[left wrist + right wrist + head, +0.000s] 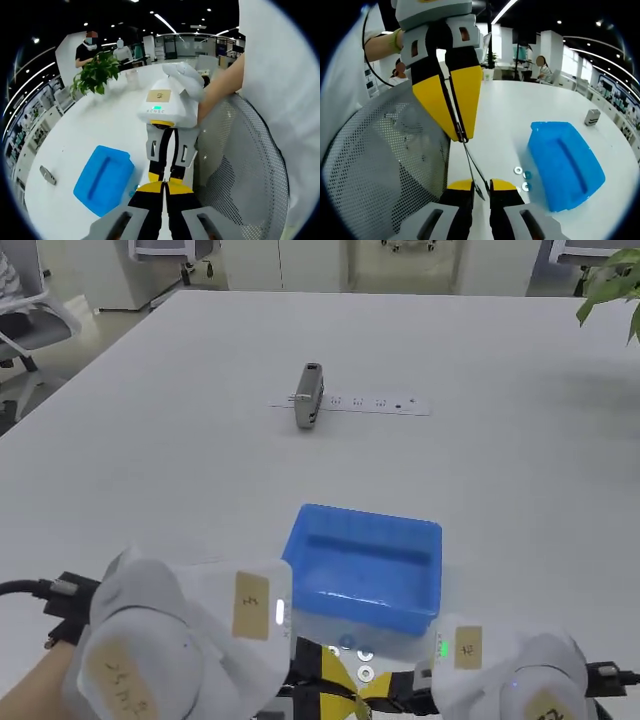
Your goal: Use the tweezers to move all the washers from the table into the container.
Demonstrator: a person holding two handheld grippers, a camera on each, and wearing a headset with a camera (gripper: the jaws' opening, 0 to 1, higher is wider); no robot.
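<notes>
**Tweezers held between two grippers, washers on the counter**

The left gripper (461,135) has its yellow wedge-shaped jaws pressed together on a pair of thin, shiny metal tweezers (472,167). The pointed tip reaches down between the jaws of the right gripper (481,186), which stand only narrowly apart. Whether they touch the tweezers cannot be told. Three small flat ring washers (518,170) lie on the smooth white counter (200,440) just beside the near wall of the rectangular blue plastic container (565,165). Farther back lie a white power strip (380,403) and a grey metal block (310,395). A perforated mesh chair back (385,165) sits close behind the grippers.
</notes>
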